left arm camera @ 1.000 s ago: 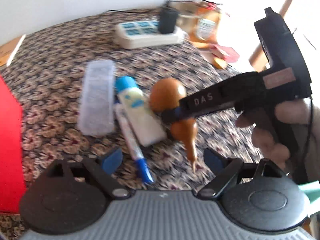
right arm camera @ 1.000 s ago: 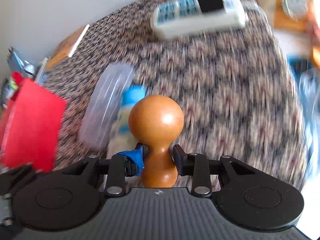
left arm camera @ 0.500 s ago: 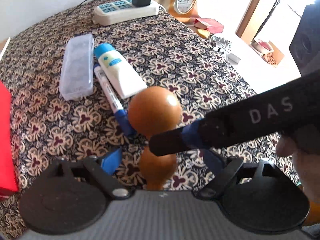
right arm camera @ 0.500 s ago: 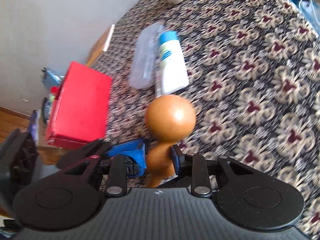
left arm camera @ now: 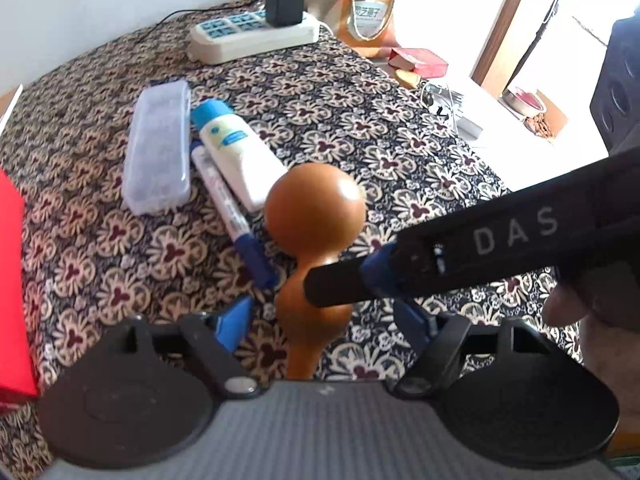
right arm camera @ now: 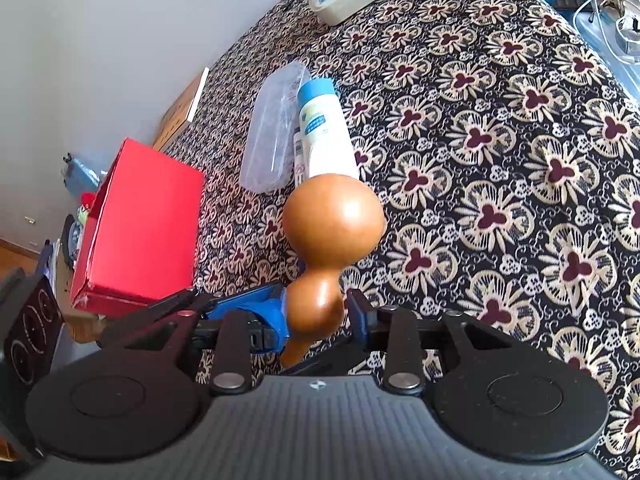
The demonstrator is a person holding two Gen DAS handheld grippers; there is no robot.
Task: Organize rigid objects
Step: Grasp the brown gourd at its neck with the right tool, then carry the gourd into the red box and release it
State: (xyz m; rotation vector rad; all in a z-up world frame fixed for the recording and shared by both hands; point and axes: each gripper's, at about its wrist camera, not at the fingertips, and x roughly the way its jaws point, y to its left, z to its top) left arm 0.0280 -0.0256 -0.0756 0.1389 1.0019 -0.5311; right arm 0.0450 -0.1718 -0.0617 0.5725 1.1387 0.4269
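Observation:
A brown wooden gourd [right arm camera: 332, 220] is held in the air above the patterned tablecloth. My right gripper [right arm camera: 316, 312] is shut on its narrow lower bulb. In the left wrist view the gourd [left arm camera: 314, 216] sits between the pads of my left gripper [left arm camera: 324, 316], which is open; the right gripper's black arm crosses in front from the right. On the cloth behind lie a clear plastic case [left arm camera: 158, 148], a white tube with a blue cap [left arm camera: 236, 156] and a blue-capped marker [left arm camera: 236, 224], side by side.
A red box [right arm camera: 140, 228] stands at the table's left edge. A white power strip [left arm camera: 252, 36] with a black adapter lies at the far edge. An orange bag [left arm camera: 370, 12] and small items are beyond the right edge.
The right gripper has carried the gourd from near the tube toward the left gripper; the gourd now sits between the left gripper's open pads.

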